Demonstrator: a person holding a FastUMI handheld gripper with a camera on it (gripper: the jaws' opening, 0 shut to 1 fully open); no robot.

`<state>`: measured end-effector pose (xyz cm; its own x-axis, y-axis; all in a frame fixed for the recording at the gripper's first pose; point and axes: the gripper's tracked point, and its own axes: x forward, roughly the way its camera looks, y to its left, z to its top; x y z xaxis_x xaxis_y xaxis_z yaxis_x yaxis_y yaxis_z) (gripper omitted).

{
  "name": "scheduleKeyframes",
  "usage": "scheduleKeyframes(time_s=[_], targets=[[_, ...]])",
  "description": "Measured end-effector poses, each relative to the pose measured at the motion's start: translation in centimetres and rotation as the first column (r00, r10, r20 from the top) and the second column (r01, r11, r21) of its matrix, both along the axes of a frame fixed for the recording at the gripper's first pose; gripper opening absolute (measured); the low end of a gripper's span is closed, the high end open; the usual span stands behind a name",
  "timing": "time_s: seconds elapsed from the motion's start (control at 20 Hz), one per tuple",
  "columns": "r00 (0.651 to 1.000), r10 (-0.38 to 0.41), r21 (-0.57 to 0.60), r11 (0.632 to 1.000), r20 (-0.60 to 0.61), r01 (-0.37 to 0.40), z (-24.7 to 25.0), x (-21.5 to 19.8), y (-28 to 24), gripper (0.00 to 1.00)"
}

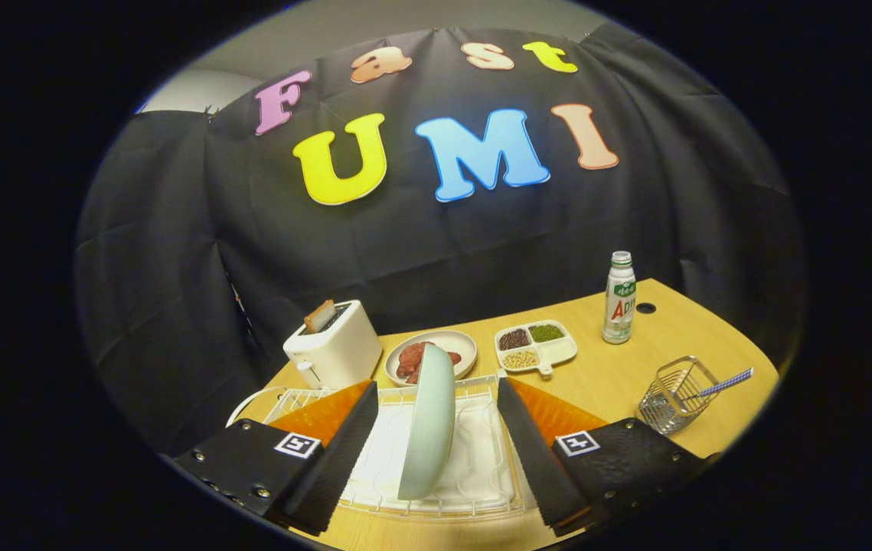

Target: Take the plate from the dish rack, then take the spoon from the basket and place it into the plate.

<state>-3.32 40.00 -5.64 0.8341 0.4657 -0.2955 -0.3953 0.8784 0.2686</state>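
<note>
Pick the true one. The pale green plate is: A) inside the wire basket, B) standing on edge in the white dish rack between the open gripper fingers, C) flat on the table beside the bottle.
B: the plate stands on edge in the dish rack, and the gripper is open around it, not touching.

Claw (436,451) camera, near dish rack (481,474), facing wall.

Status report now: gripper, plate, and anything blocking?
Gripper open, fingers either side of plate, not touching. Plate upright on edge in dish rack. Spoon waits in basket. Nothing blocking.
</note>
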Motion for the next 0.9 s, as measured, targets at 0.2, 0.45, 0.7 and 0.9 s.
scheduleKeyframes(time_s=[0.2,0.45,0.7,0.9], targets=[[0.994,0.023,-0.019,0.999,-0.103,-0.025,-3.4,1.5,2.5,0.92],[0.986,0.015,-0.059,0.998,-0.168,-0.025,-4.9,2.2,3.5,0.53],[0.982,-0.109,-0.223,0.972,-0.156,0.073,-5.2,2.6,2.6,0.35],[0.974,-0.221,-0.349,0.918,-0.057,0.187,-2.5,2.9,1.7,0.3]])
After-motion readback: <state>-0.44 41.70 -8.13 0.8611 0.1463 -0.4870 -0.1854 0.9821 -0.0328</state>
